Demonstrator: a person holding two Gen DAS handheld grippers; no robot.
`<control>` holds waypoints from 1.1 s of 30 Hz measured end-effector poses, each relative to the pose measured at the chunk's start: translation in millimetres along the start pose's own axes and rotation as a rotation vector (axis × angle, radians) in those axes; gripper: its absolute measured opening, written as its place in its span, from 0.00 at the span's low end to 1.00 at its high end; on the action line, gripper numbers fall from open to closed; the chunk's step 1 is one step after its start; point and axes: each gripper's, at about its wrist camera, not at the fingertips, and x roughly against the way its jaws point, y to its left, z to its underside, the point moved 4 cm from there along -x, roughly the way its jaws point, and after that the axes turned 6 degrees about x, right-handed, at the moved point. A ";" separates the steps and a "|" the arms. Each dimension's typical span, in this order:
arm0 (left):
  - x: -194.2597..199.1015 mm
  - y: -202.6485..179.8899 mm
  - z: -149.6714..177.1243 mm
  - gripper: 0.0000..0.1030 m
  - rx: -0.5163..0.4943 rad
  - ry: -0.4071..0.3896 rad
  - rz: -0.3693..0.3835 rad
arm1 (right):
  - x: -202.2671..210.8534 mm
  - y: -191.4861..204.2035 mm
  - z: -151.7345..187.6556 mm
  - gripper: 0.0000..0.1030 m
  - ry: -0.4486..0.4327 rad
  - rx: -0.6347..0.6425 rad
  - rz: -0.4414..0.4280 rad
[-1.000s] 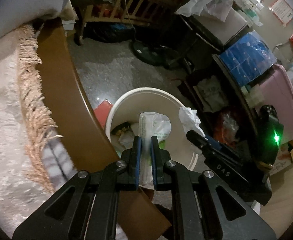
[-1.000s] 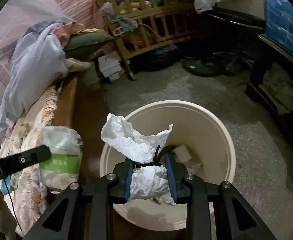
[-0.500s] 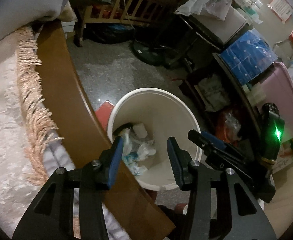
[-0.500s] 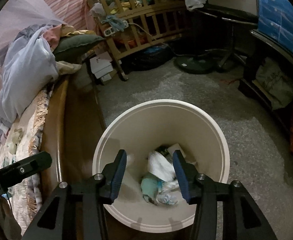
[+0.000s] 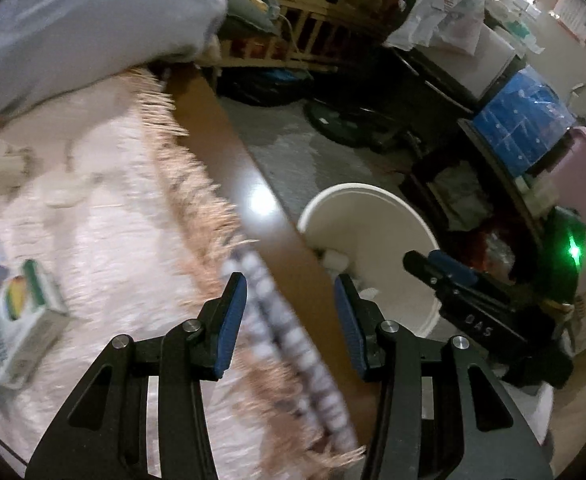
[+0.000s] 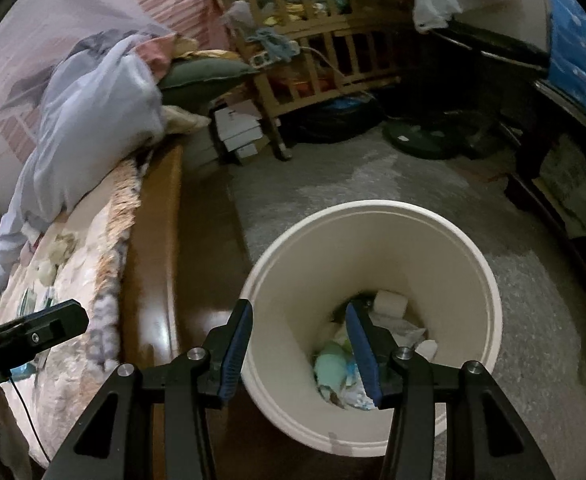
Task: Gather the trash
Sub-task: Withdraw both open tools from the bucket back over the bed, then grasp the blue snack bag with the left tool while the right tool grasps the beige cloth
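We hold both the left hand-held gripper (image 5: 289, 312) and the right hand-held gripper (image 6: 299, 342) wide and empty. Trash (image 6: 341, 372) already lies in the bin (image 6: 377, 210) under the right one. A small box (image 5: 21, 320) on the bed (image 5: 105, 220), left of the left one, looks left to collect.

Both tongs, left (image 5: 289, 320) and right (image 6: 299, 350), are black with blue pads (image 5: 229, 324) and silver screws.

Left gripper (image 5: 289, 316) spread wide, blue pads apart, nothing between them, pointing forward and down. Right gripper (image 6: 299, 338) likewise wide apart and bare, just to the right, angled downward.
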 end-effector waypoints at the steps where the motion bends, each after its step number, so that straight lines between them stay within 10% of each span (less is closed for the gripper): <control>1: 3.6 5.5 1.5 0.42 0.001 -0.007 -0.011 | 1.5 5.2 0.0 0.45 -0.003 0.013 -0.002; 33: 100.9 223.3 59.1 0.42 0.221 -0.070 -0.281 | -11.8 241.9 10.6 0.55 0.052 0.319 -0.284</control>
